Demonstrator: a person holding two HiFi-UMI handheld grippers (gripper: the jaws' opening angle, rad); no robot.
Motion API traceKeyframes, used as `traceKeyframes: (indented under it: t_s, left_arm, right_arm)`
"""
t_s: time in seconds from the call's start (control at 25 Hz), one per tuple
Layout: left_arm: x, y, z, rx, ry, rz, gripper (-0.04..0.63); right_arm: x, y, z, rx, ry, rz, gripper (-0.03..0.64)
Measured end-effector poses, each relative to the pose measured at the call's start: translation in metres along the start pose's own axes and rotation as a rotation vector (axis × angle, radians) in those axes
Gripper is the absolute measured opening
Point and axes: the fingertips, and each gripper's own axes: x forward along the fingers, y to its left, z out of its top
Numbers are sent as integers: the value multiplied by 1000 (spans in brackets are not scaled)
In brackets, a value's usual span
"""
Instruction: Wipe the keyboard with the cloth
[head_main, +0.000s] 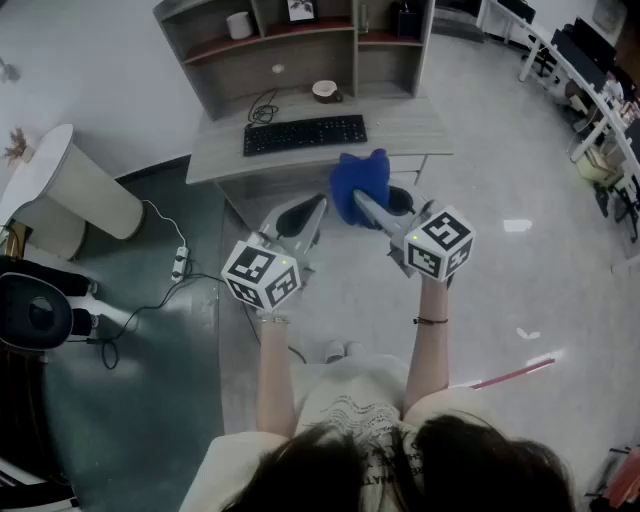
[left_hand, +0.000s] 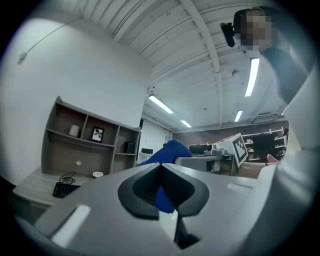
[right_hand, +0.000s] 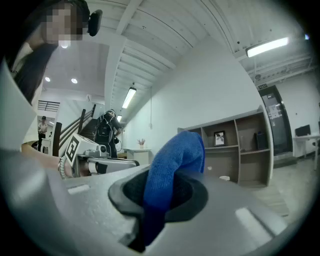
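- Only the head view takes in the whole layout. The keyboard lies on the bench in the upper middle of the frame. The blue cloth is held in the air just below the bench's front edge, apart from the keys.
- The right gripper carries the cloth. Its own view adds what the head view hides: the fingers are clamped on a fold that rises between the dark pads and flops over to the right. That view shows shelves but no keyboard.
- The left gripper sits just left of the cloth. Its view shows the fingers meeting at the tips, with a strip of blue in the slot below. Whether that strip is pinched or only seen behind them cannot be told. The same view catches the keyboard, small, at lower left.
- Behind the keyboard lie a coiled cable and a small bowl. The shelf unit above holds a white mug and a picture frame.
- From the head, the cloth covers part of the bench's front edge.
- A power strip lies on the floor at left.
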Motion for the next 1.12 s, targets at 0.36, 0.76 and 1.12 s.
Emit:
traceKeyframes:
  t_s: [0.36,0.76,1.12]
  left_arm:
    - [5,-6,-1,-3,2,-6,5]
    - [14,-16,-10,-19,15,16,5]
    - [22,-10,-19,-41,21,57,5]
  right_arm:
    - [-7,-5,4,-3,-15,-13,58]
    - [-21,-18,1,17,-20,-23,58]
    - [-21,-37,-7,42,-16,-27,58]
